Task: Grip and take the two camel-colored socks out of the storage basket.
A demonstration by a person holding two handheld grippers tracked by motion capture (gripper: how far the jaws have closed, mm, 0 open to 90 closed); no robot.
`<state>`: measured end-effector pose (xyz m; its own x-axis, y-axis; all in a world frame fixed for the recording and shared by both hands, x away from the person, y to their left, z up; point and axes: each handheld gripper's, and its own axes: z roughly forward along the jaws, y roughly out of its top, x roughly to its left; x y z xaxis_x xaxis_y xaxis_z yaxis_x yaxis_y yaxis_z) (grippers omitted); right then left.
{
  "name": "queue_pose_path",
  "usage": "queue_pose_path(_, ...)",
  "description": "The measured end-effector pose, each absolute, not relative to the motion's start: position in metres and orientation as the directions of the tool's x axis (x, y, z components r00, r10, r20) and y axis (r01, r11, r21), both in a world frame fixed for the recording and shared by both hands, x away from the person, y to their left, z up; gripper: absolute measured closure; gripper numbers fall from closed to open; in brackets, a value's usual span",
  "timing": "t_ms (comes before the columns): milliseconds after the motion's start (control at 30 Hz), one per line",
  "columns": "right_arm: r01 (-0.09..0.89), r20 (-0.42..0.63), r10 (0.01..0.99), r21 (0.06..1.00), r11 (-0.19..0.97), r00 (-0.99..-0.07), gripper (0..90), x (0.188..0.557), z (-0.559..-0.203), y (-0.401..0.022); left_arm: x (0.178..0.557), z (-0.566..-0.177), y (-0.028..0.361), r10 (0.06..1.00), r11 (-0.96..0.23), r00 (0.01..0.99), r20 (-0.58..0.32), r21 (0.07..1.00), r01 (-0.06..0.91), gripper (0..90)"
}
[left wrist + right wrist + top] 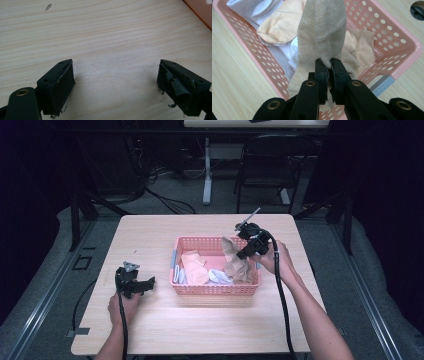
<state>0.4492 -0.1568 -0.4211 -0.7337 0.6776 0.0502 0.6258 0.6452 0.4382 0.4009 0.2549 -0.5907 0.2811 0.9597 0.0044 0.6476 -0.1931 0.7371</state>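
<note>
while our right gripper (pixel 329 65) clamps the beige sock (pixel 322 32) above the basket's (pixel 216 289) right side, we should lift straight, clearing the rim; left gripper (pixel 115 82) rests apart.

The basket (pixel 216 289) sits in the middle of the counter (pixel 200 330). Socks lie in it. The right tool (pixel 243 254) is over the basket's right side, with one sock (pixel 235 262) hanging from it. The left tool (pixel 149 284) rests on the counter, left of the basket.

Around my work
A chair (pixel 272 167) stands beyond my bench (pixel 150 227), with cables (pixel 165 195) on the floor.
</note>
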Motion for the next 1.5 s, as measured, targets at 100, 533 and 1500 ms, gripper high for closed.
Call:
queue_pose_path(100,0.621,0.042,0.677,0.444,0.646,-0.735,85.2,0.446,-0.415,-0.156,0.401,-0.591,0.255,0.96,-0.193,0.281,0.005,0.737,0.648,13.8)
queue_pose_path(533,0.609,0.008,0.687,0.472,0.638,-0.726,85.0,0.437,-0.383,-0.167,0.401,-0.591,0.255,0.96,-0.194,0.281,0.005,0.737,0.647,13.8)
queue_pose_path(1500,0.697,-0.011,0.826,0.53,0.483,-0.563,85.0,0.413,-0.358,-0.263,0.401,-0.591,0.255,0.96,-0.195,0.281,0.007,0.737,0.647,13.8)
